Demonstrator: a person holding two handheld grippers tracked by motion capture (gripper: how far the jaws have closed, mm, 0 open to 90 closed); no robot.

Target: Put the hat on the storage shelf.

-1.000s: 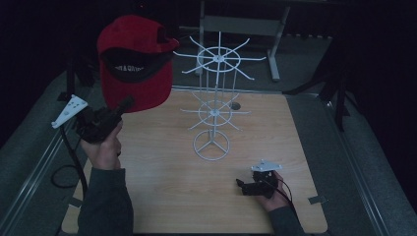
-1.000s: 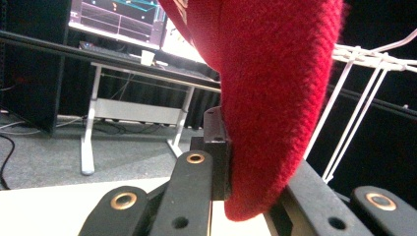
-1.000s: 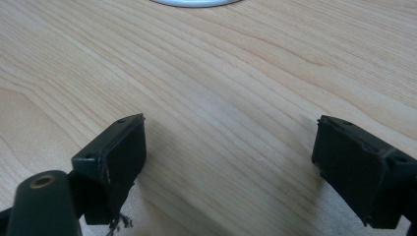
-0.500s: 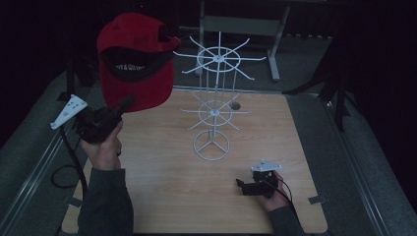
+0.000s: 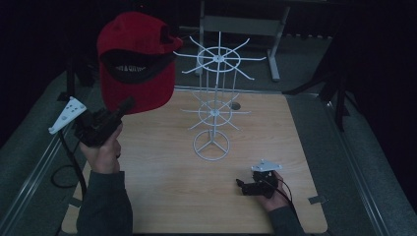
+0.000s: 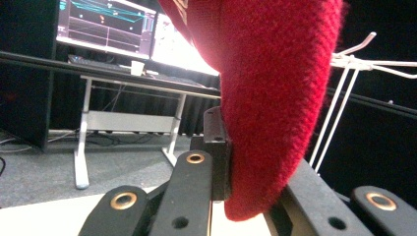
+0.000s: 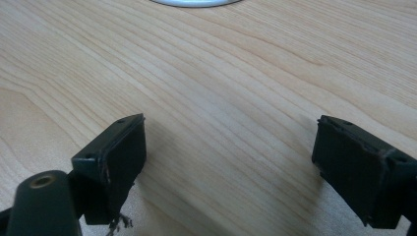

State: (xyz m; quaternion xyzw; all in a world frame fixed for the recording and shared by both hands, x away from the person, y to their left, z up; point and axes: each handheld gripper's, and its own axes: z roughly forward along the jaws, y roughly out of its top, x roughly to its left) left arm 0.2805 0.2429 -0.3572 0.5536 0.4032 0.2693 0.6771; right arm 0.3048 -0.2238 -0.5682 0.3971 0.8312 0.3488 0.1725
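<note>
The left gripper [image 5: 129, 104] held a red cap [image 5: 134, 59] up in the air, its fingers [image 6: 216, 147] pinched on the lower edge of the brim, well above the left side of the table [image 5: 162, 196] and just to the left of the white wire rack [image 5: 212, 113]. The right gripper [image 5: 239, 183] rested low on the table near the front right, its fingers [image 7: 118, 157] spread wide with nothing between them.

The job in hand looked to be hanging the cap on one of the rack's top arms. To do it well, I judged, the cap should travel right and a little higher, crown opening turned toward a free prong, then lower gently so the light rack (it stood on a thin ring base) did not tip. The idle gripper could steady that base.

How deep the grip ran on the brim was hard to tell; the fabric covered the far finger in the left gripper view. The room was dim, and the rack's thin prong tips blurred against the dark background.
</note>
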